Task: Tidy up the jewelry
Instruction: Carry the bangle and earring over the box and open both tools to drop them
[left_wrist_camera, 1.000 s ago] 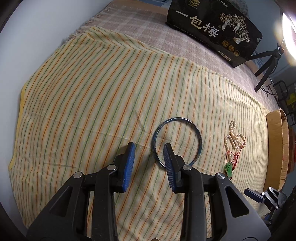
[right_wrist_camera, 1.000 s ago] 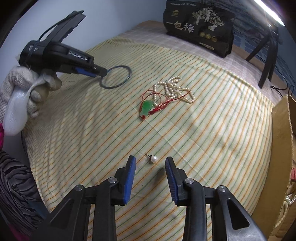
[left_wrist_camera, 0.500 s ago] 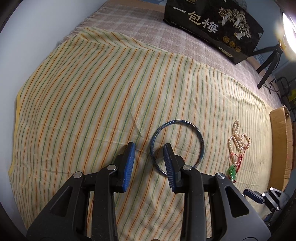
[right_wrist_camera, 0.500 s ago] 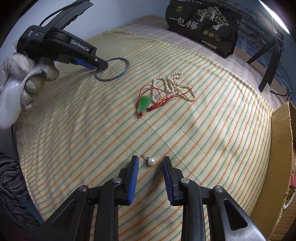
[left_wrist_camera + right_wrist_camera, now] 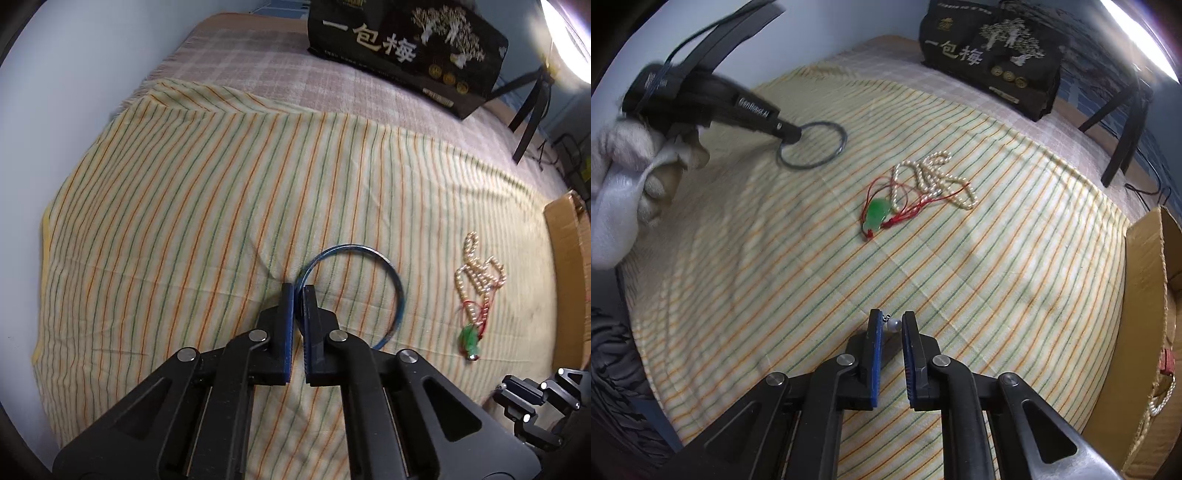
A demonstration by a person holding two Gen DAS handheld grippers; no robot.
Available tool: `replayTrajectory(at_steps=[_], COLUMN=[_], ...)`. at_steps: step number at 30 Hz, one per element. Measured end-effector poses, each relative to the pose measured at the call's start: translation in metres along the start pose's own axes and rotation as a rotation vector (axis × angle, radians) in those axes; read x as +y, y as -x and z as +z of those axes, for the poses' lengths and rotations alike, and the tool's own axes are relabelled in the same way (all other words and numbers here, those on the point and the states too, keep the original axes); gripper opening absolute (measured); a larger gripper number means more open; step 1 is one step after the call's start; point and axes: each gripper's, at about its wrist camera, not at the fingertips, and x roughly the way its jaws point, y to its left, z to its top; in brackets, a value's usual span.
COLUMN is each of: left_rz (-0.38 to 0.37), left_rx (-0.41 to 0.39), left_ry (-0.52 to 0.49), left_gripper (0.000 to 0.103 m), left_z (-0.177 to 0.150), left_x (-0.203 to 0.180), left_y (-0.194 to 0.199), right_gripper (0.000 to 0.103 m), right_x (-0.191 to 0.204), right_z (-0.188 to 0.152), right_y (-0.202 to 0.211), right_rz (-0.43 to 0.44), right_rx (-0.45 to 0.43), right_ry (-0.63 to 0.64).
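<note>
A thin blue bangle [image 5: 397,280] lies on the striped cloth [image 5: 184,221]. My left gripper [image 5: 299,290] is shut on the bangle's near left rim; it also shows in the right wrist view [image 5: 790,136] with the bangle [image 5: 839,127]. My right gripper [image 5: 892,319] has closed on a small pearl earring [image 5: 894,325], its stud end against the left pad. A pearl necklace [image 5: 934,177] and a green pendant on red cord [image 5: 877,216] lie tangled mid-cloth; they also show in the left wrist view: the necklace [image 5: 476,273], the pendant [image 5: 469,338].
A black printed bag [image 5: 990,55] stands at the far end of the cloth. A cardboard box [image 5: 1148,295] sits along the right edge, with a pearl strand [image 5: 1161,400] hanging at its side. A dark tripod leg [image 5: 1123,122] stands beyond the box.
Both grippers have closed: the left onto the bangle's rim, the right around the pearl earring after moving forward to it.
</note>
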Motion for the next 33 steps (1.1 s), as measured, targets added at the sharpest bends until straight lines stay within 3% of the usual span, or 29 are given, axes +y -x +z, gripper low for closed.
replayTrajectory(at_steps=[7,20,33], left_rz=[-0.064,-0.158,-0.257], left_rx=[-0.054,-0.138,-0.200], left_ry=[0.019,0.010,-0.084], left_gripper=[0.001,0.001,0.001], left_z=[-0.001,-0.010,-0.024], left_x=[0.007,-0.018,-0.079], left_y=[0.034,0.083,0.118], right_gripper=[0.008,0.008,0.008], right_x=[-0.013,-0.027,-0.062], right_z=[0.005,0.006,-0.003], right_y=[0.020,0.056,0.096], right_rz=[0.021,0.043,0.018], right_rx=[-0.055,-0.131,-0.211], right_ry=[-0.056,-0.119,-0.199])
